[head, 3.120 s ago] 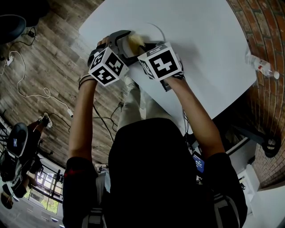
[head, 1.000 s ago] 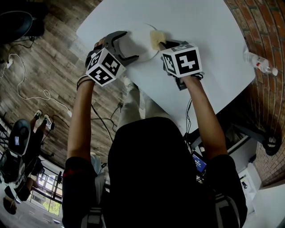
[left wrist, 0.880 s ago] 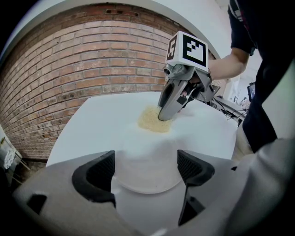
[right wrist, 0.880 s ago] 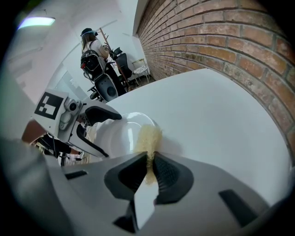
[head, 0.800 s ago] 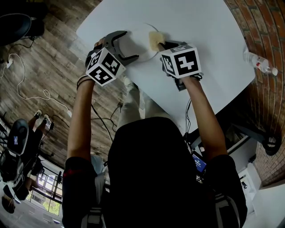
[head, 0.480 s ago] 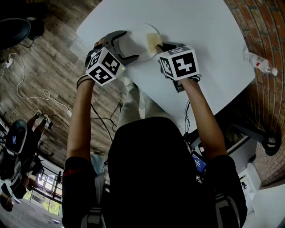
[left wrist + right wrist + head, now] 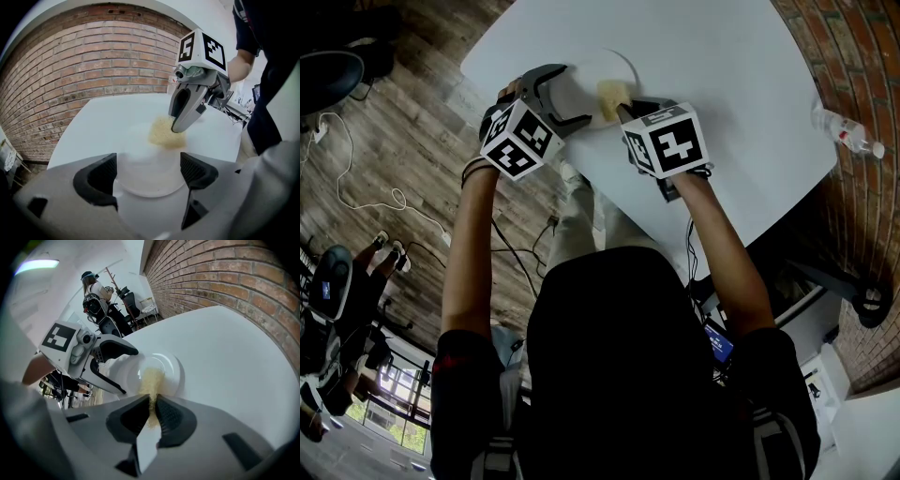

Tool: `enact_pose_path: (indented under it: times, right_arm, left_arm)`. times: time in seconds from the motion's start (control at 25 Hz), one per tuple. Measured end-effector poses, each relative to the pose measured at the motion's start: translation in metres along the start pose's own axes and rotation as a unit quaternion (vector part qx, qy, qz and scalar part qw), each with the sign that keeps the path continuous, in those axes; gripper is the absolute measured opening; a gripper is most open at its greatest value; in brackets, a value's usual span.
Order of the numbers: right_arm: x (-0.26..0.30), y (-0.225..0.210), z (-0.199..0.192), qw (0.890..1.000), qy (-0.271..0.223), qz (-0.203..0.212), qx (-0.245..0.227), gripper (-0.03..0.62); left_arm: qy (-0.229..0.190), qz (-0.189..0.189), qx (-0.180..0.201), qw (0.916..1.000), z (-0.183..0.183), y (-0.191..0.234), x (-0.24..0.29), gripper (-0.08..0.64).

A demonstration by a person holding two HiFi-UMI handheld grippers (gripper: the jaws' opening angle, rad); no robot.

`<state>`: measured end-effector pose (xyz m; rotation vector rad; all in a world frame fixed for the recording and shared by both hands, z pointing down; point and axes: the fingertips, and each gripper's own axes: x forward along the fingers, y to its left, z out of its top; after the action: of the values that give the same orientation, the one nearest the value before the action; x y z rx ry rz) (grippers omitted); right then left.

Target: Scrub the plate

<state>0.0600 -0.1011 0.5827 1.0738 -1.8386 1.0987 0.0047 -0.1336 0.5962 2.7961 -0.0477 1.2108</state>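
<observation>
A white plate (image 7: 617,64) lies on the white round table (image 7: 750,84) near its left edge. My left gripper (image 7: 577,92) straddles the plate's near side, jaws wide apart, each pad against the rim (image 7: 150,185). My right gripper (image 7: 624,103) is shut on a yellow sponge (image 7: 610,95) and presses it onto the plate's right part. In the left gripper view the sponge (image 7: 164,135) lies flat on the plate under the right gripper (image 7: 177,127). In the right gripper view the sponge (image 7: 152,379) sticks out from between the pads of the right gripper (image 7: 151,401) onto the plate (image 7: 172,365), with the left gripper (image 7: 130,372) opposite.
A clear plastic bottle (image 7: 848,137) lies at the table's right edge by the brick wall (image 7: 862,56). Cables (image 7: 366,192) run over the wooden floor left of the table. A person (image 7: 96,291) and chairs are far behind in the right gripper view.
My right gripper has slid the sponge leftward and nearer across the plate over the last second. The left gripper and the plate have stayed put.
</observation>
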Motion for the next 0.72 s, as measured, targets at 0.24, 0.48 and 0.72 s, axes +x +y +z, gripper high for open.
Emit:
enact_pose_path:
  times: [0.24,0.48,0.72]
  right_arm:
    - [0.003,0.013,-0.005,1.000,0.002,0.012,-0.004,0.040]
    - [0.006,0.024,-0.006,1.000,0.006,0.015,-0.021,0.040]
    - [0.006,0.023,-0.006,1.000,0.008,0.022,-0.013,0.040]
  left_arm:
    - [0.000,0.001,0.000,1.0000,0.000,0.000,0.001,0.403]
    - [0.000,0.001,0.000,1.0000,0.000,0.000,0.000,0.403]
    - [0.000,0.001,-0.001,1.0000,0.001,0.001,0.000,0.403]
